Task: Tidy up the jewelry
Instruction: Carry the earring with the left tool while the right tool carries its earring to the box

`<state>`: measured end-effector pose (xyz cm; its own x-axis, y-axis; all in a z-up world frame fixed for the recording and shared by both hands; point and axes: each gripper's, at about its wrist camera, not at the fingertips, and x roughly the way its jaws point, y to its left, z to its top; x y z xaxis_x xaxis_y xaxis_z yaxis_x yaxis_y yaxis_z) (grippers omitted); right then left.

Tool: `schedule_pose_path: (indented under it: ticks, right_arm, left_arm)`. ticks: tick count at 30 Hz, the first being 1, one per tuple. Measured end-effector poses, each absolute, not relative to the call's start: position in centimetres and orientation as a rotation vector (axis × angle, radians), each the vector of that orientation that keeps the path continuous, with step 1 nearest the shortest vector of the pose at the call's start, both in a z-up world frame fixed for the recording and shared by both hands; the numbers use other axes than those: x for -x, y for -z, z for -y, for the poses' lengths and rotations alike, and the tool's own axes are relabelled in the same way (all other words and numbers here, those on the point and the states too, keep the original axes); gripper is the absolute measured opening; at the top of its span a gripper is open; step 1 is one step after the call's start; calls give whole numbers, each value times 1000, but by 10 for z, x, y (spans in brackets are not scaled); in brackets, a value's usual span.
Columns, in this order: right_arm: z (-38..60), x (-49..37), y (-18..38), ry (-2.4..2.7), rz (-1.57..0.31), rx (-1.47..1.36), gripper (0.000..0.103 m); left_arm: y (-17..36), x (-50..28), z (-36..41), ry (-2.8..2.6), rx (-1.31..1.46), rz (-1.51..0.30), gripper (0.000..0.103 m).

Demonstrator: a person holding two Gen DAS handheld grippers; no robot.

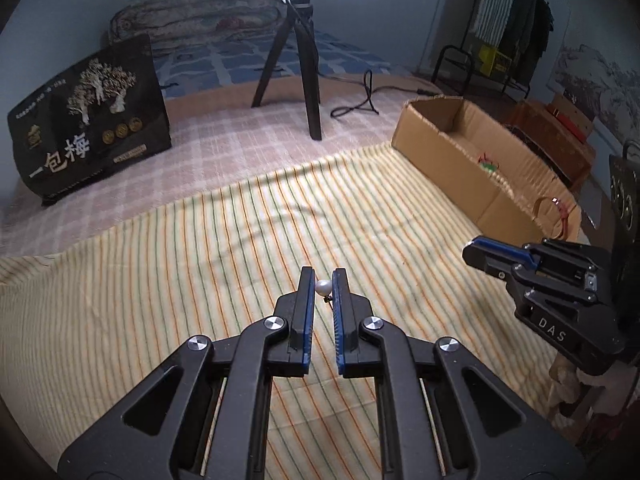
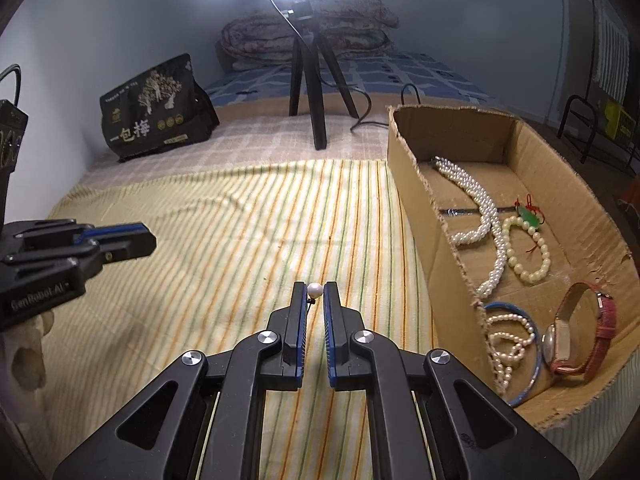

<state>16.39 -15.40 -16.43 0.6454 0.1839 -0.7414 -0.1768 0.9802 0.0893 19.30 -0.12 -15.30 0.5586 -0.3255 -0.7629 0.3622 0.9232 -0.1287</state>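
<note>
My left gripper (image 1: 323, 278) is shut on a pearl earring (image 1: 323, 288), held at its fingertips above the striped cloth (image 1: 200, 260). My right gripper (image 2: 315, 292) is shut on a second pearl earring (image 2: 315, 290) in the same way. A cardboard box (image 2: 416, 208) lies to the right, holding a pearl necklace (image 2: 476, 200), a pale bead bracelet (image 2: 528, 252), a green pendant (image 2: 530, 213), a blue bangle (image 2: 532, 372), a small pearl strand (image 2: 510, 340) and a red-strap watch (image 2: 580, 332). Each gripper shows in the other's view: the right (image 1: 496, 256), the left (image 2: 120, 240).
A black tripod (image 1: 304, 64) with a bright ring light stands on the checked cloth behind. A black printed bag (image 1: 88, 120) leans at the back left. A cable (image 1: 360, 100) lies by the tripod. A clothes rack (image 1: 508, 20) stands far right.
</note>
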Motion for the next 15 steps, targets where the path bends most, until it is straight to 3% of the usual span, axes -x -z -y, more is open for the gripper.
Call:
schedule_pose_path:
  ticks: [15]
  right_arm:
    - [182,-140,98,-209,-771,14,6]
  left_arm:
    - [86,-161,51,485,28,-750,6]
